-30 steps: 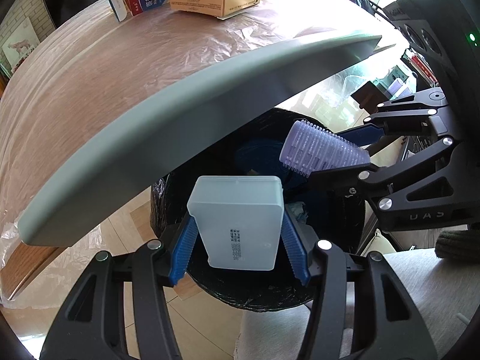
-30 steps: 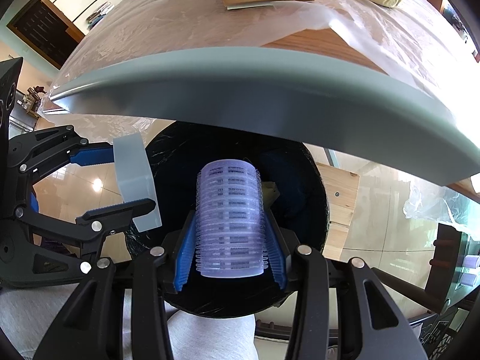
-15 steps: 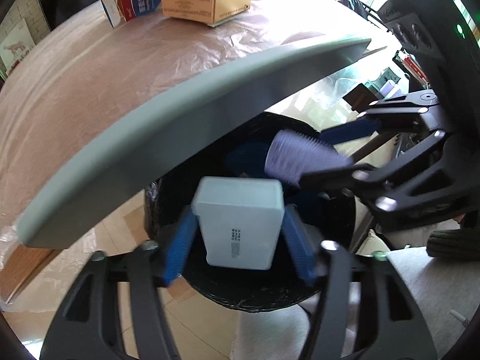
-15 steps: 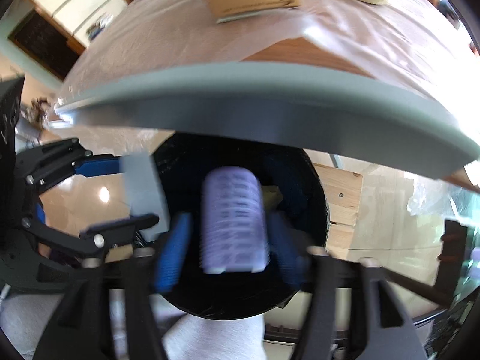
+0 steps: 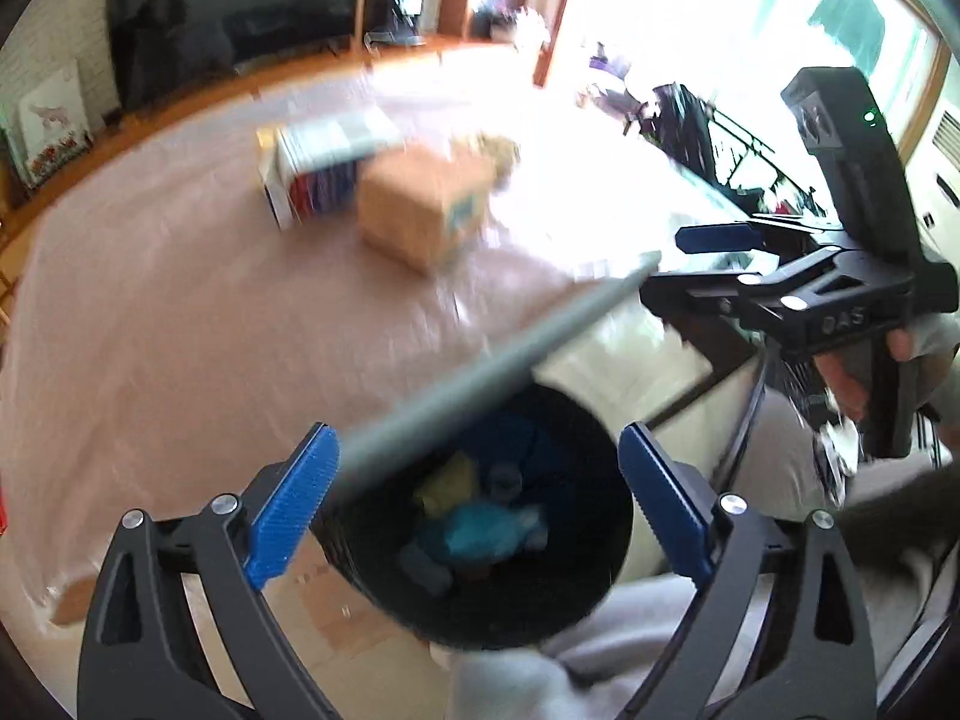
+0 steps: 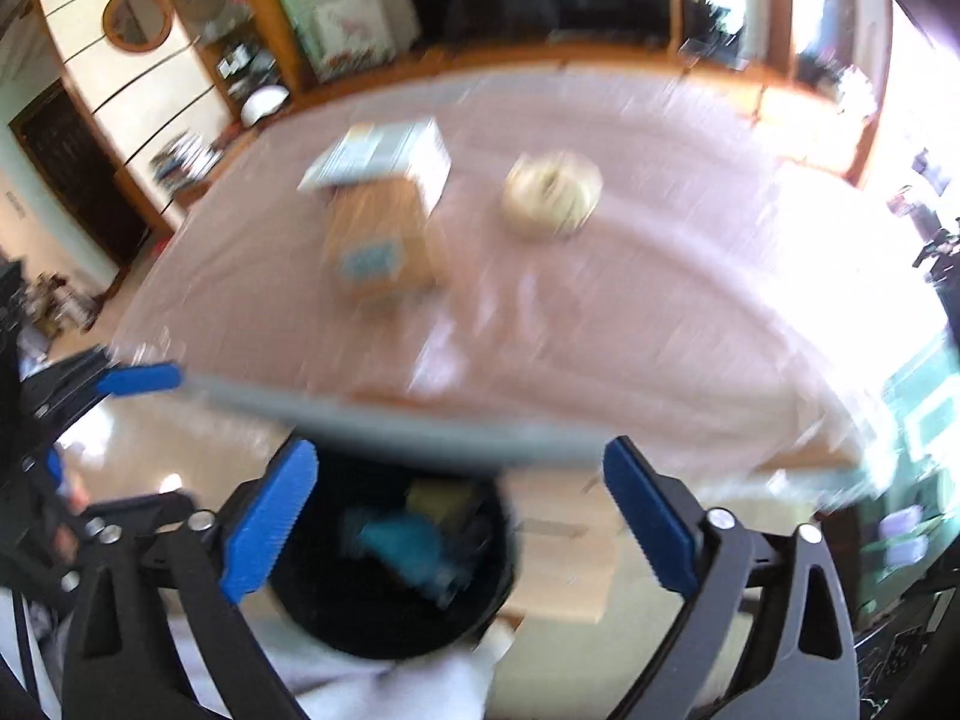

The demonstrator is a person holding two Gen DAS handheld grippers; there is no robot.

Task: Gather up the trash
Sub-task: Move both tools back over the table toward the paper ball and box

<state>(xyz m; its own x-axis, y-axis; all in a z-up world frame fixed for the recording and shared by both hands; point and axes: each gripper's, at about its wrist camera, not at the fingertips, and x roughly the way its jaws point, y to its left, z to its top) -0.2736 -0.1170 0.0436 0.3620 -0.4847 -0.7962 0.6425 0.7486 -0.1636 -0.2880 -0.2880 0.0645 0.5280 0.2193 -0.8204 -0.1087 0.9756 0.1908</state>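
Note:
A black trash bin (image 5: 600,576) stands on the floor under the table edge, with blue and yellow trash inside; it also shows in the right wrist view (image 6: 336,618). My left gripper (image 5: 477,504) is open and empty above the bin. My right gripper (image 6: 459,519) is open and empty above the bin too; it shows in the left wrist view (image 5: 714,252) at the right. On the table lie a brown cardboard box (image 5: 420,213), a white carton (image 5: 318,168) and a crumpled beige lump (image 6: 552,192).
The table (image 5: 180,330) is covered with pink plastic film and has a grey rim (image 5: 480,372) just above the bin. Both views are motion-blurred. Grey-clad legs (image 5: 510,678) are beside the bin. Cabinets and a dark door stand at the room's far side.
Both grippers opened and let go: the white box and the ribbed cup are gone from the jaws. Both grippers rose from below the table rim to above it.

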